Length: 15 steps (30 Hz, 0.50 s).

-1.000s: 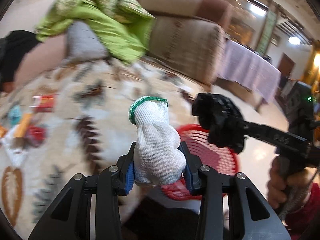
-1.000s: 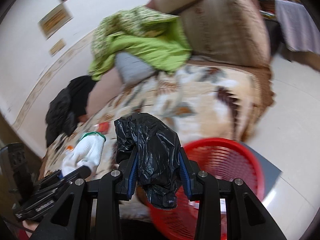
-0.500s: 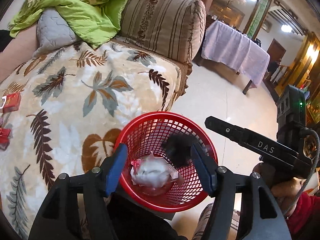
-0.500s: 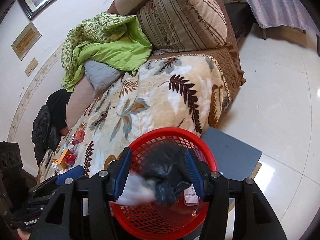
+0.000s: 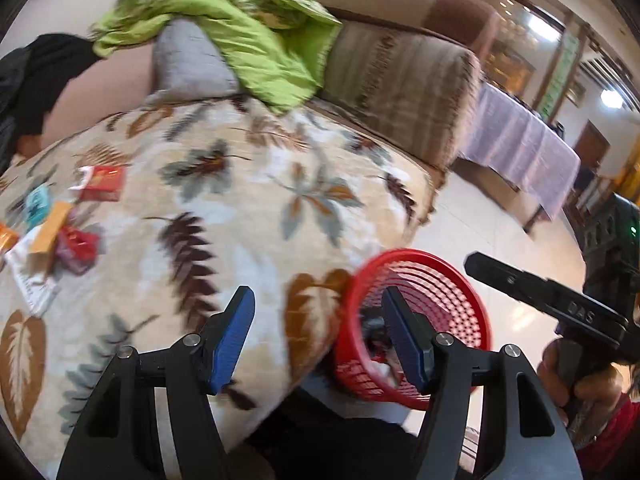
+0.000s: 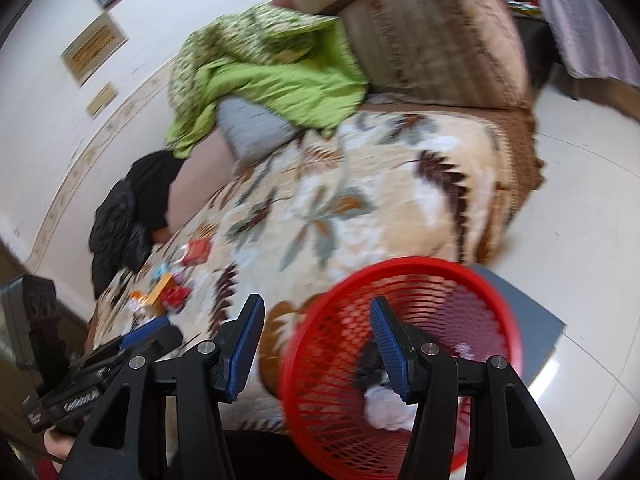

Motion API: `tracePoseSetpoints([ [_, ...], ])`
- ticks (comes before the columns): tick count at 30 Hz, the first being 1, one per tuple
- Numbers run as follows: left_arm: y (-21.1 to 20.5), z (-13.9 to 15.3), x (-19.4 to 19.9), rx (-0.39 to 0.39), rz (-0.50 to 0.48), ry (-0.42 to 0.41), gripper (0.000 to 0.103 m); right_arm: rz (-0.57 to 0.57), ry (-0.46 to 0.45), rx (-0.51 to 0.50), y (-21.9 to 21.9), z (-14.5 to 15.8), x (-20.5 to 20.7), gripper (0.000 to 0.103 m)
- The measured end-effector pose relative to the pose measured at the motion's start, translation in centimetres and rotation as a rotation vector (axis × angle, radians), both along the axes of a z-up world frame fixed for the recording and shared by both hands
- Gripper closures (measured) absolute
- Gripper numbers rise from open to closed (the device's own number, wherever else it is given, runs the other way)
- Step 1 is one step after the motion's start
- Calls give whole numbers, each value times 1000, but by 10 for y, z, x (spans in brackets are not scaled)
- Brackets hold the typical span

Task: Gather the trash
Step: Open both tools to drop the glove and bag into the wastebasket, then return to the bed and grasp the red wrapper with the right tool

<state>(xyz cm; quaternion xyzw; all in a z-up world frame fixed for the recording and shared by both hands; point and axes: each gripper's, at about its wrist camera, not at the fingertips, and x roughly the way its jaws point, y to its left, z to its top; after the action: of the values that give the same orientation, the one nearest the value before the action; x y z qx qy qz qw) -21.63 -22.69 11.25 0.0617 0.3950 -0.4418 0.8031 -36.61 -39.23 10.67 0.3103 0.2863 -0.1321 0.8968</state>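
A: Left wrist view. Left claw [image 5: 318, 334] spread wide, nothing between its blue pads. Red basket [image 5: 460, 280] at lower right of centre, on the floor against the edge of the leaf-print blanket [image 5: 240, 208]; dark and white scraps show inside it, blurred.

B: Loose trash?

A: Wrappers [image 5: 60, 220], red, orange and teal, at the left edge of the frame on the blanket, well apart from the basket. Right claw [image 5: 520, 280] enters from the right, seen side-on.

B: Right wrist view?

A: Right claw [image 6: 316, 344] also wide and empty. Basket [image 6: 340, 340] lower centre, tilted in frame, a white glove [image 6: 386, 408] and black bag [image 6: 370, 364] inside. Wrappers [image 6: 172, 292] lie left of centre. Green quilt [image 6: 272, 64] bunched at the top.
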Motion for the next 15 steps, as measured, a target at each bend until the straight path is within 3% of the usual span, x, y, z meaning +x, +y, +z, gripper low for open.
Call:
tracePoseSetpoints([
  [15,139,-5,93,-41,359,-56,38,318,54,-86,111,1,121,43],
])
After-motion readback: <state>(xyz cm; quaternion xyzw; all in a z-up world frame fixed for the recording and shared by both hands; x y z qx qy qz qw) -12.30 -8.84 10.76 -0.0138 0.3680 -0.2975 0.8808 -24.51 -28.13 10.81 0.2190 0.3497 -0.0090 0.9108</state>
